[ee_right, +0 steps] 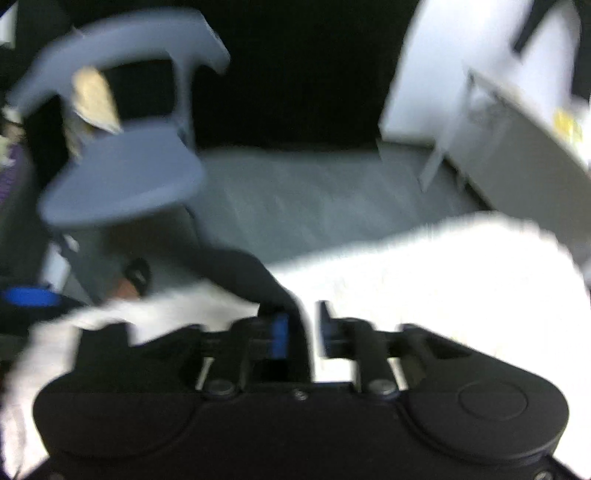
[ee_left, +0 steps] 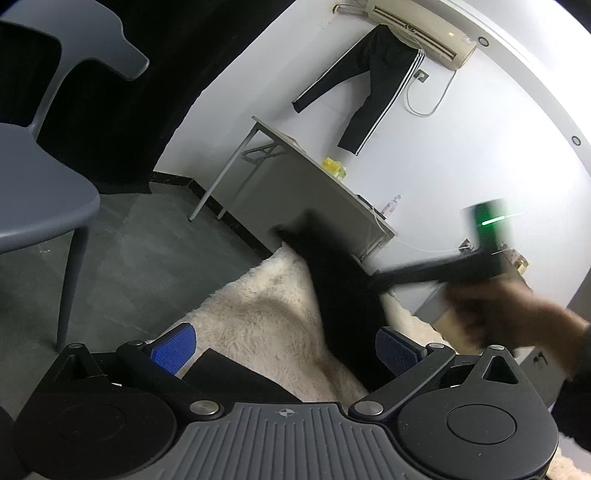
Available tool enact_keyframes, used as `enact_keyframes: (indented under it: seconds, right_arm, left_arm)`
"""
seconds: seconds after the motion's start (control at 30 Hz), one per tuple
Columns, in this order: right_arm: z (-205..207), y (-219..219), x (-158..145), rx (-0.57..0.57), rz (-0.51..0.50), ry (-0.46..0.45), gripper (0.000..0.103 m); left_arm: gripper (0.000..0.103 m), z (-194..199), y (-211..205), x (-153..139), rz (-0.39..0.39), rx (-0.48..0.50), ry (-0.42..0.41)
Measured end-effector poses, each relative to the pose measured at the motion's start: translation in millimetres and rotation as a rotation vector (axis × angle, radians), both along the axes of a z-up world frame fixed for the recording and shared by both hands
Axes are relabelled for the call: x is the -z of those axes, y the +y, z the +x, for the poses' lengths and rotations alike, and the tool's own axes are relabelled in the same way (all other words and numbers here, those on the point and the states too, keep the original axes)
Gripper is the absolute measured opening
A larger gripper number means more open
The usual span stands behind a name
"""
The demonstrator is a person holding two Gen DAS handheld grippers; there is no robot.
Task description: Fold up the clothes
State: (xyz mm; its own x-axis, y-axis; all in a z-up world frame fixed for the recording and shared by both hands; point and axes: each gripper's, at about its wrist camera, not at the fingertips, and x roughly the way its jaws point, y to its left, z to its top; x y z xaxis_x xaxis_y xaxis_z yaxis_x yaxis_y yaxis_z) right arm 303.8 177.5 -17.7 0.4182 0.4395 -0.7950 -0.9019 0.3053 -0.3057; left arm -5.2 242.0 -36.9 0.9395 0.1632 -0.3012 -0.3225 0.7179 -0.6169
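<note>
A black garment (ee_left: 332, 280) hangs stretched above a cream fleecy blanket (ee_left: 258, 325). In the left wrist view my left gripper (ee_left: 284, 350) is open, its blue pads wide apart over the blanket, with a black fabric edge (ee_left: 225, 373) just below it. The right gripper's black body (ee_left: 443, 269) shows blurred at the right, held by a hand (ee_left: 517, 317), at the garment's upper edge. In the blurred right wrist view my right gripper (ee_right: 301, 328) is shut on a strip of the black garment (ee_right: 258, 273), over the white blanket (ee_right: 443, 266).
A grey plastic chair (ee_left: 44, 177) stands on the dark tiled floor at the left; it also shows in the right wrist view (ee_right: 122, 173). A grey folding table (ee_left: 314, 173) stands against the white wall, with black track pants (ee_left: 373, 81) hanging under an air conditioner (ee_left: 421, 29).
</note>
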Motion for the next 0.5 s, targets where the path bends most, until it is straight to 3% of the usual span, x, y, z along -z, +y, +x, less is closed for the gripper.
enact_keyframes:
  seconds: [0.07,0.17,0.33,0.4,0.5]
  right_arm:
    - [7,7,22,0.122,-0.053,-0.077,0.044]
    - [0,-8,17,0.228,0.058,-0.106,0.046]
    - [-35,-55,-13,0.208,0.219,-0.15,0.056]
    - [-40,-47,-17,0.183,0.237,-0.153,0.063]
    - [-56,-27,-2,0.127,0.265,-0.176,0.064]
  left_arm:
    - [0.103,-1,0,0,-0.001,-0.004,0.003]
    - [0.103,-4,1,1,-0.011,-0.007,0.0]
    - [0.103,-5,2,1,-0.028,-0.009,-0.021]
    - [0.103,-6,3,1,-0.032,-0.013,-0.028]
    - [0.103,-8,3,0,-0.037,-0.018,-0.036]
